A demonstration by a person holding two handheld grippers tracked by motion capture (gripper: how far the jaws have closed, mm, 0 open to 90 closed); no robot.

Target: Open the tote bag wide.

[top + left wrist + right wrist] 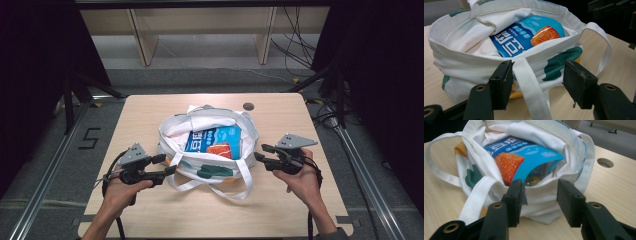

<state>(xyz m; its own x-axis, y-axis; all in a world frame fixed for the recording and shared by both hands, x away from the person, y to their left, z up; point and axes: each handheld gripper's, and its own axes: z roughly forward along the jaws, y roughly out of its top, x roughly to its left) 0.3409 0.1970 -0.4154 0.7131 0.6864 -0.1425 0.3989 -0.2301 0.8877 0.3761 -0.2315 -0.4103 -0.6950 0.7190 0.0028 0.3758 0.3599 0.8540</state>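
Both grippers stood released: left gripper at the bag's eight o'clock, right gripper at three.

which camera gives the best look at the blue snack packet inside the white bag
The left gripper view: the glossy blue snack packet sits near, its printed face unobstructed inside the white cloth bag. The right gripper view shows it close but angled; the high view shows it small.

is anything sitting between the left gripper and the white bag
Nothing visible does. The left gripper is right at the near side of the white bag, its fingers apart with the bag's strap hanging between them. Between gripper and bag there is only bare table.
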